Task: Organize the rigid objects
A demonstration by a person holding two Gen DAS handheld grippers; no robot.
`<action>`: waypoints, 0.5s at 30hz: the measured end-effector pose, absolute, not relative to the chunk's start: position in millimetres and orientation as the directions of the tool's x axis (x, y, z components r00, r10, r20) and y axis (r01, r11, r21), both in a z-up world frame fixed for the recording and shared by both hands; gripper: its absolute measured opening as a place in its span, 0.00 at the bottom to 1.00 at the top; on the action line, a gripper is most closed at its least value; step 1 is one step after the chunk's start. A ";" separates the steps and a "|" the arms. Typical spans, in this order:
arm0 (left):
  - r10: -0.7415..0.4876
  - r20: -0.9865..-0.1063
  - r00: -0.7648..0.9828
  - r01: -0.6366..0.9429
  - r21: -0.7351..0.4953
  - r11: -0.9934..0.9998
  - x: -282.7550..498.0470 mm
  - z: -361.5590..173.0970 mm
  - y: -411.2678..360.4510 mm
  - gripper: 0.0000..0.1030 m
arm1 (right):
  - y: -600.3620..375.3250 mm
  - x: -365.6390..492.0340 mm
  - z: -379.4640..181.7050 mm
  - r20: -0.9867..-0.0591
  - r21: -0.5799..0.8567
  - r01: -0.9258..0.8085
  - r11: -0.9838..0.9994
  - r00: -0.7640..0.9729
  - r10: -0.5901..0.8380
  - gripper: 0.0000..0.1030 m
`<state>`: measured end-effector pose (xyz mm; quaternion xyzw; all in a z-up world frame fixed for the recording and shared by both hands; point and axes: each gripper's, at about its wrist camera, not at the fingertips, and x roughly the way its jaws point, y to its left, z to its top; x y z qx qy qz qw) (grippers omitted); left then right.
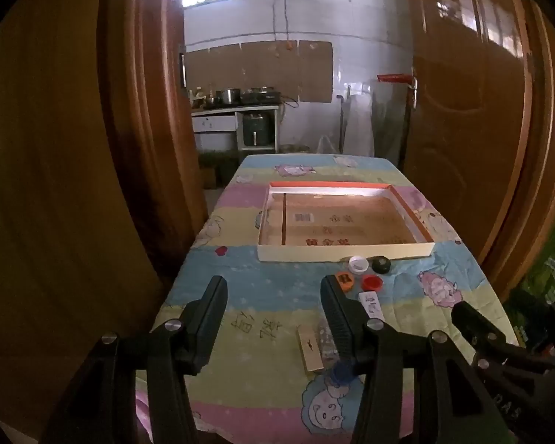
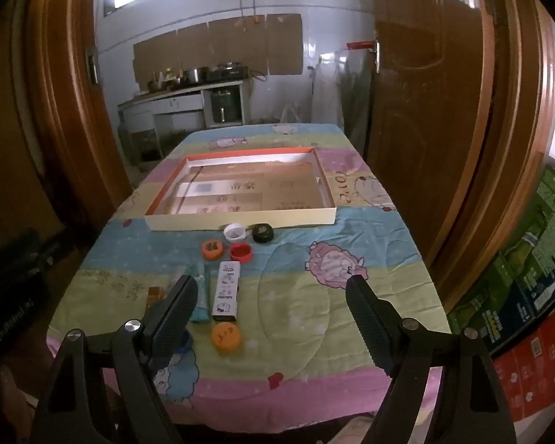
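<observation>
Both grippers, left gripper [image 1: 273, 288] and right gripper [image 2: 272, 290], gape empty; crowded caps [image 2: 240, 251] risk being scattered by a careless reach.

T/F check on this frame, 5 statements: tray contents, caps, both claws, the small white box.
1. The shallow tray already holds bottle caps. False: only its printed cardboard floor shows; the caps lie on the cloth in front of it.
2. The white cap and the dark cap sit just in front of the tray's near wall. True.
3. The right claw is shut on the red cap. False: it is open with nothing between its fingers.
4. The left claw is open and holds nothing. True.
5. The small white box stands upright. False: it lies flat on the cloth.
</observation>
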<state>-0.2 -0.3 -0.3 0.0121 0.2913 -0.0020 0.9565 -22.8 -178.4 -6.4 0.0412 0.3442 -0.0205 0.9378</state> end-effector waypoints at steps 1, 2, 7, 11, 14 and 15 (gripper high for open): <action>-0.005 -0.559 0.829 0.021 0.022 1.000 -0.7 -0.6 -0.5 0.51 | -178.5 -23.4 -6.1 -0.641 0.062 0.067 0.996 0.767 -0.012 0.81; -0.014 -0.562 0.827 0.030 0.019 0.999 -1.4 -1.0 -0.3 0.51 | -178.5 -23.5 -6.0 -0.650 0.056 0.067 0.996 0.760 -0.014 0.81; -0.042 -0.573 0.818 0.054 0.005 0.999 -10.5 -5.5 -6.2 0.51 | -178.1 -24.7 -5.3 -0.646 0.054 0.065 0.996 0.764 -0.015 0.81; -0.034 -0.587 0.809 0.057 0.021 0.998 -7.6 -0.6 -8.0 0.51 | -178.9 -26.4 -4.9 -0.642 0.053 0.068 0.996 0.767 -0.018 0.81; -0.037 -0.589 0.807 0.058 0.017 0.998 -6.8 -0.5 -9.2 0.51 | -181.2 -28.8 -2.3 -0.638 0.051 0.065 0.997 0.770 -0.018 0.81; -0.037 -0.589 0.807 0.058 0.018 0.998 -6.2 -0.7 -9.8 0.51 | -180.8 -28.6 -2.4 -0.638 0.050 0.064 0.997 0.770 -0.018 0.81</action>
